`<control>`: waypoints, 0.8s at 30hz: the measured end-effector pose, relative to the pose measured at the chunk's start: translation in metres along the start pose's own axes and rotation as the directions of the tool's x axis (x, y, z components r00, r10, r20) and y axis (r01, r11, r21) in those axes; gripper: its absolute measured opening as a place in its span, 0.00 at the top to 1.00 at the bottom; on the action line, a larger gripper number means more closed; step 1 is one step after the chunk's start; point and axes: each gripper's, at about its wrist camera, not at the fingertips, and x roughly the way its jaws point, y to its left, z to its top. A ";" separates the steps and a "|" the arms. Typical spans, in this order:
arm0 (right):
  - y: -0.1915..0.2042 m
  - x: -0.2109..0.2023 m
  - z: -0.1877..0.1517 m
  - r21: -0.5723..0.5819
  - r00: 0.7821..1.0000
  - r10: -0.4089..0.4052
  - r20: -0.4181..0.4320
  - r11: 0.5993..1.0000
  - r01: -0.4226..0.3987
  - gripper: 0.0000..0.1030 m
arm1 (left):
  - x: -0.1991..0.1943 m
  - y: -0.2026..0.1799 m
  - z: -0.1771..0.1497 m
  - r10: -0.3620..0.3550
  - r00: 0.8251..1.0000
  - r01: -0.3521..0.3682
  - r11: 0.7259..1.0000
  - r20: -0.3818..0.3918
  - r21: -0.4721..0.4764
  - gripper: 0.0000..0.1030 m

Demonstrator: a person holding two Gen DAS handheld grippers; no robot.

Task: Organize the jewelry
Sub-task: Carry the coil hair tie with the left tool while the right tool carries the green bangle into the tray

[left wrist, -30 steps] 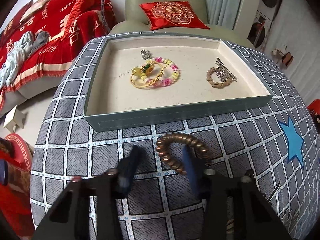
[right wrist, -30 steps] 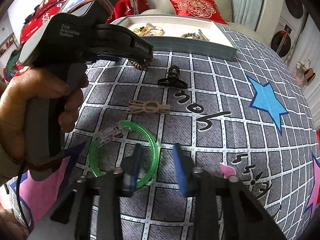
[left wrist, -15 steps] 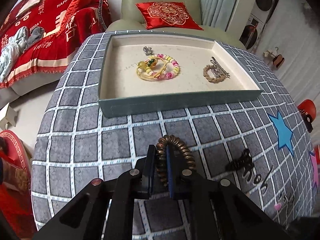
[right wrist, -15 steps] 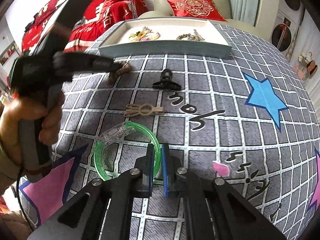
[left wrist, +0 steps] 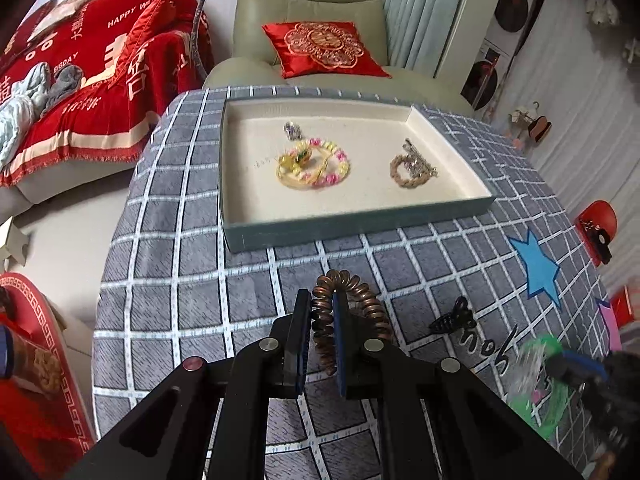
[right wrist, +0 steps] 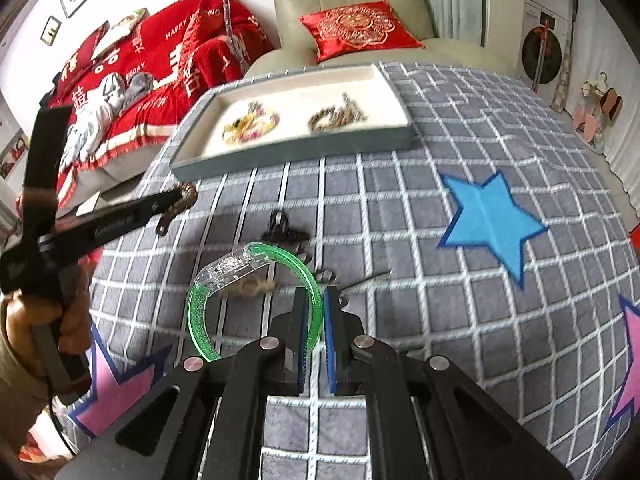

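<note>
My left gripper (left wrist: 321,300) is shut on a brown coiled hair tie (left wrist: 362,304), lifted off the grey checked cloth in front of the teal tray (left wrist: 360,222). From the right wrist view the same hair tie (right wrist: 183,199) hangs from the left gripper's fingertips (right wrist: 168,200). The right gripper (right wrist: 316,296) is shut on a green bangle (right wrist: 200,312) with a clear clasp, raised above the cloth. The tray (right wrist: 292,154) holds a beaded bracelet with gold cord (left wrist: 314,164), a woven bracelet with a silver clip (left wrist: 412,168) and a small silver charm (left wrist: 292,130).
A black claw clip (left wrist: 452,318) and a beige hair clip (right wrist: 248,290) lie on the cloth between the grippers. A person's hand (right wrist: 44,316) holds the left gripper at left. A green armchair with a red cushion (left wrist: 324,48) stands behind the table, a red-covered sofa (left wrist: 80,80) to the left.
Both grippers went from open around their items to shut on them. Each then rose off the cloth, carrying the hair tie and the bangle, and the right wrist rolled.
</note>
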 end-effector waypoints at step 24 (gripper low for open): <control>-0.019 0.031 0.177 0.013 0.995 -0.018 0.101 1.000 0.016 0.92 | 0.014 0.006 0.150 0.042 0.992 -0.049 0.997 0.118 0.060 0.74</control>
